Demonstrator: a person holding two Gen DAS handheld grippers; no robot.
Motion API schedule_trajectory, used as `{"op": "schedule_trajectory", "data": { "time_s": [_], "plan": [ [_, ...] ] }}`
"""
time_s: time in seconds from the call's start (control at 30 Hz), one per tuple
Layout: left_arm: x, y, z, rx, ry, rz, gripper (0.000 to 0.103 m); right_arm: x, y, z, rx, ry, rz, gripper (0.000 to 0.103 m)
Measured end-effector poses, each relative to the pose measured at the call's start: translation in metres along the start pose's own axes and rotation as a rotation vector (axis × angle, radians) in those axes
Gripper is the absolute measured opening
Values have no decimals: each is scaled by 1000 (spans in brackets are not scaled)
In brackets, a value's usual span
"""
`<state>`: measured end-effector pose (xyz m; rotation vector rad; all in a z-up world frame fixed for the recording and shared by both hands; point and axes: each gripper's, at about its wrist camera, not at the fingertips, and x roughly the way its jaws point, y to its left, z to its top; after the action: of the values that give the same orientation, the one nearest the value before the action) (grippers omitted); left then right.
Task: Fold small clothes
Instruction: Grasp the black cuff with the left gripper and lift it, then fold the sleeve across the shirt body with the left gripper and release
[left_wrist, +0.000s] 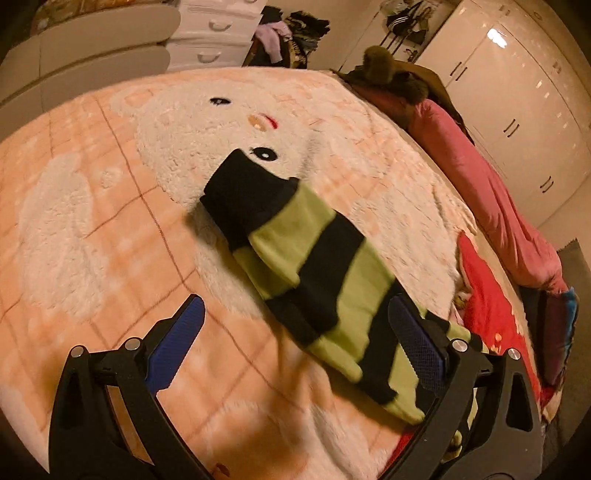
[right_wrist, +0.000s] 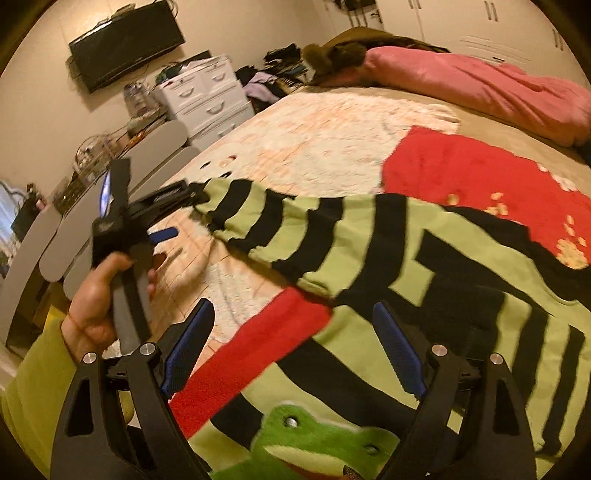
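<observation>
A small green-and-black striped sweater (right_wrist: 461, 295) with a frog patch (right_wrist: 314, 443) lies spread on the bed. My right gripper (right_wrist: 295, 332) hovers open over its body, nothing between the pads. One striped sleeve (left_wrist: 314, 258) stretches out across the blanket. My left gripper (left_wrist: 295, 332) is open just above that sleeve, its right finger (left_wrist: 417, 347) over the cloth and its left finger over bare blanket. In the right wrist view a hand (right_wrist: 96, 295) holds the left gripper (right_wrist: 177, 214) beside the sleeve's end (right_wrist: 221, 206).
A red garment (right_wrist: 480, 184) lies partly under the sweater, a strip of it (right_wrist: 251, 350) crossing near my right gripper. The peach cartoon blanket (left_wrist: 110, 221) covers the bed. A pink duvet (left_wrist: 480, 166) is bunched along the far edge. White drawers (right_wrist: 207, 96) stand beyond the bed.
</observation>
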<state>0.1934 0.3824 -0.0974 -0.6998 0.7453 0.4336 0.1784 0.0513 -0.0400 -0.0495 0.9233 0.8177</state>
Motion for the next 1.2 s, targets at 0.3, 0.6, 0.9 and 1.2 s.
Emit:
{"op": "schedule_trajectory", "data": {
  "time_s": [0.3, 0.6, 0.9, 1.2],
  "plan": [
    [38, 20, 20, -49, 6, -30, 69, 21, 9, -6, 11, 29, 17, 87],
    [24, 14, 25, -55, -31, -106, 3, -4, -17, -15, 97, 5, -14, 87],
    [-46, -61, 15, 132, -112, -225, 3, -47, -64, -27, 187, -42, -76, 87],
    [-80, -160, -46, 311, -51, -406, 3, -100, -120, -50, 301, -94, -172, 87]
  ]
}}
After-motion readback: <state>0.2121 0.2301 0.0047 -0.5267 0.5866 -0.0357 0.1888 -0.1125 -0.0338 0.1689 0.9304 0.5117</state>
